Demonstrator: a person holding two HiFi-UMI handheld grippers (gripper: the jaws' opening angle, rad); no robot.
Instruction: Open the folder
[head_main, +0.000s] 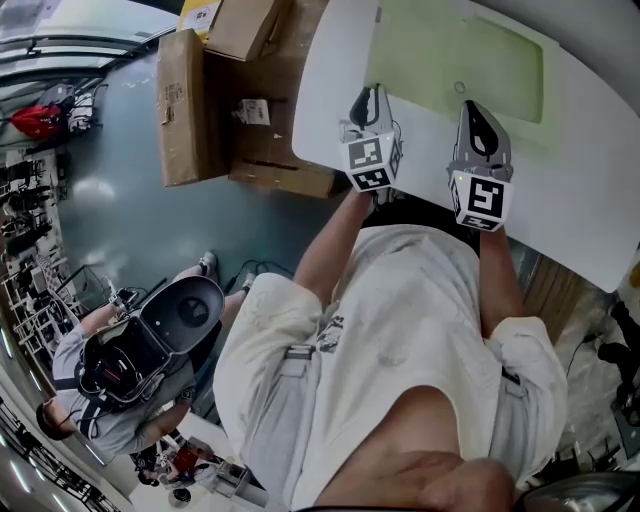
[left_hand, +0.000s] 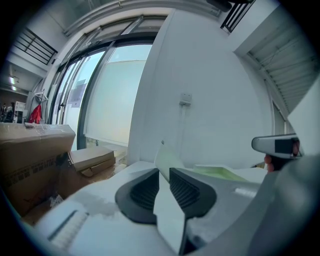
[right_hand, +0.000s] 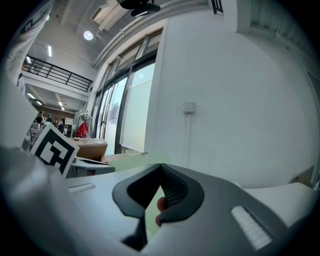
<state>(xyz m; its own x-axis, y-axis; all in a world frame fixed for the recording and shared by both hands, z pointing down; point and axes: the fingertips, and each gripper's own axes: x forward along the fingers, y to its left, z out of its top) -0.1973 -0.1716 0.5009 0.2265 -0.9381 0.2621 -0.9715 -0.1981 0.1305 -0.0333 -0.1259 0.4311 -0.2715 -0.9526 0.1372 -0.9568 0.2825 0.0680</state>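
Your right gripper (head_main: 472, 118) is clamped on the folder (head_main: 455, 60); its cover (left_hand: 167, 156) stands between the barely parted jaws of your left gripper (head_main: 368, 102). Light, floppy, slick, I'd judge: pinch the corner.

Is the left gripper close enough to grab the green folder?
Probably yes. A thin edge of the green folder sits between the open jaws of the left gripper, with nothing in the way.

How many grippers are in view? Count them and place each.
2. The left gripper sits at the green folder's near left corner, jaws apart around a sheet; the right gripper grips its near edge, further right. None hidden.
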